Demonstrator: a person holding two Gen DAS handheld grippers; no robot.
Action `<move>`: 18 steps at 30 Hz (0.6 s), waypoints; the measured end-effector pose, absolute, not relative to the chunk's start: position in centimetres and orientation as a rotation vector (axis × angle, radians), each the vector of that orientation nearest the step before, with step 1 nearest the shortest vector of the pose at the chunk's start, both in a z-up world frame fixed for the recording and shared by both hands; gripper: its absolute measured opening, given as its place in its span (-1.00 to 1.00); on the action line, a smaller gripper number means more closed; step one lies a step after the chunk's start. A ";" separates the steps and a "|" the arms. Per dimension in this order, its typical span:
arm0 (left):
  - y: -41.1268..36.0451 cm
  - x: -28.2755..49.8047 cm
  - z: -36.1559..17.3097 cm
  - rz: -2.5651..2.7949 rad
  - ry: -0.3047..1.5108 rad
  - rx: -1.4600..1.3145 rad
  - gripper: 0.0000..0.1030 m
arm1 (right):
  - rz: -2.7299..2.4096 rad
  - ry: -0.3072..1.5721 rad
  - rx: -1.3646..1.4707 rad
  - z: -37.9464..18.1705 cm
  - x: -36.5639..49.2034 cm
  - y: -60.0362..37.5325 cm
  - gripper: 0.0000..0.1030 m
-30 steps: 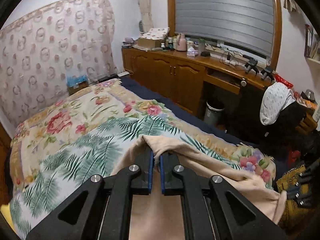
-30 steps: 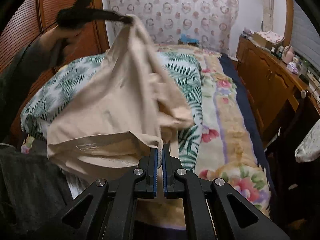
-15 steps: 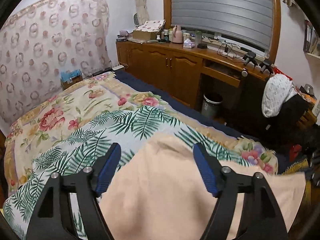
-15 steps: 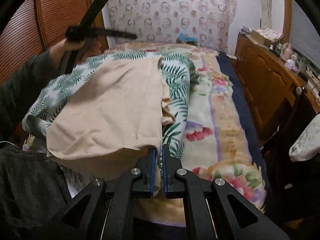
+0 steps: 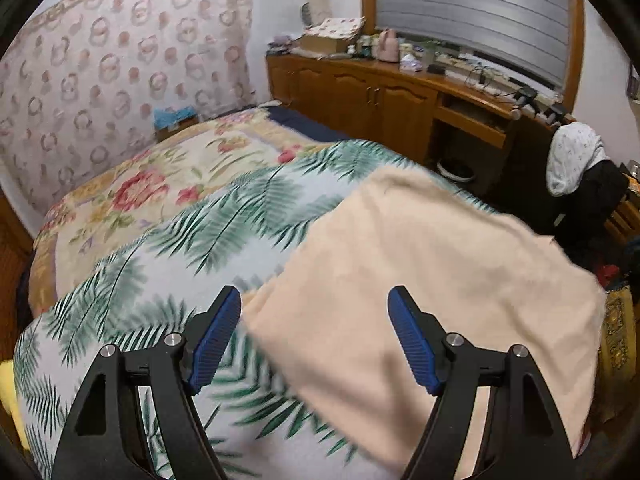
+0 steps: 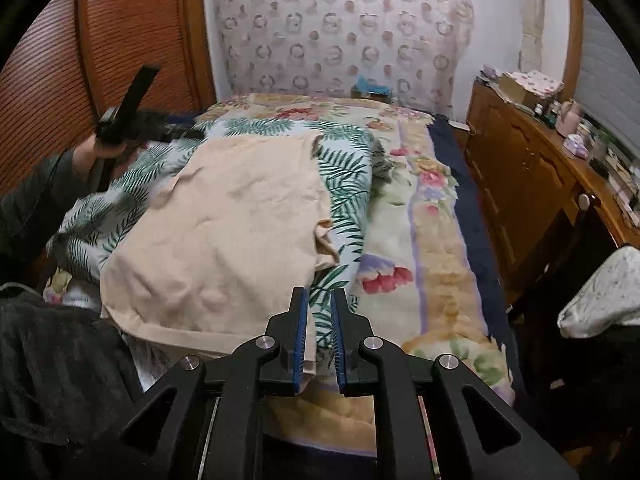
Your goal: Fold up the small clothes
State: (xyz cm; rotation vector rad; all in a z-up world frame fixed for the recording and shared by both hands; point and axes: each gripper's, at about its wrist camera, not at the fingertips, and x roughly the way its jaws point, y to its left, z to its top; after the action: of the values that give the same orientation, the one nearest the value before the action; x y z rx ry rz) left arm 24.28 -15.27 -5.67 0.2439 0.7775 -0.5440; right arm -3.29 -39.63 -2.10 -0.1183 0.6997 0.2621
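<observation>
A beige garment (image 5: 420, 264) lies spread flat on a palm-leaf blanket (image 5: 224, 216) on the bed. My left gripper (image 5: 314, 304) hovers open and wide above the garment's left edge, with nothing held. In the right wrist view the garment (image 6: 224, 232) lies in front of my right gripper (image 6: 319, 294). Its jaws are opening. The garment's near corner hangs between them against the left pad, and the right pad stands clear of it. A person's hand (image 6: 92, 152) holds the blurred left gripper at the far left of that view.
A floral bedspread (image 6: 432, 240) covers the bed to the right of the blanket. Wooden cabinets (image 6: 532, 184) with clutter on top line the right wall. A chair with a white cloth (image 5: 572, 160) stands beside the bed. A dark sleeve (image 6: 60, 360) fills the lower left.
My left gripper let go of the garment, opened wide and sank toward the bed. The garment dropped from hanging to lying flat. The right jaws have parted a little.
</observation>
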 end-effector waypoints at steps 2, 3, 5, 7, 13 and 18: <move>-14.3 24.6 -6.3 -0.533 0.793 0.227 0.49 | 0.239 0.686 -0.108 -1.9 -3.1 -39.4 -0.59; -13.7 24.7 -6.7 -0.527 0.802 0.213 0.49 | 0.236 0.681 -0.098 -2.0 -2.9 -39.3 -0.55; -13.1 25.0 -7.1 -0.516 0.812 0.197 0.49 | 0.239 0.675 -0.091 -2.1 -2.0 -38.8 -0.47; -12.6 25.3 -7.4 -0.506 0.816 0.188 0.49 | 0.245 0.663 -0.095 -2.3 -0.8 -38.1 -0.39; -11.8 26.2 -8.0 -0.481 0.821 0.168 0.49 | 0.288 0.642 -0.111 -2.5 5.5 -35.3 -0.08; -11.9 26.9 -8.5 -0.464 0.829 0.165 0.49 | 0.305 0.668 -0.151 -3.2 12.2 -32.8 -0.06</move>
State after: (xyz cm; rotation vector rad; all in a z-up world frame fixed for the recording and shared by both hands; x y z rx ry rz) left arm 26.92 -11.86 -8.46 0.1647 0.8287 -0.4639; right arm 12.16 -32.75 -3.22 -0.1510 0.6685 0.3054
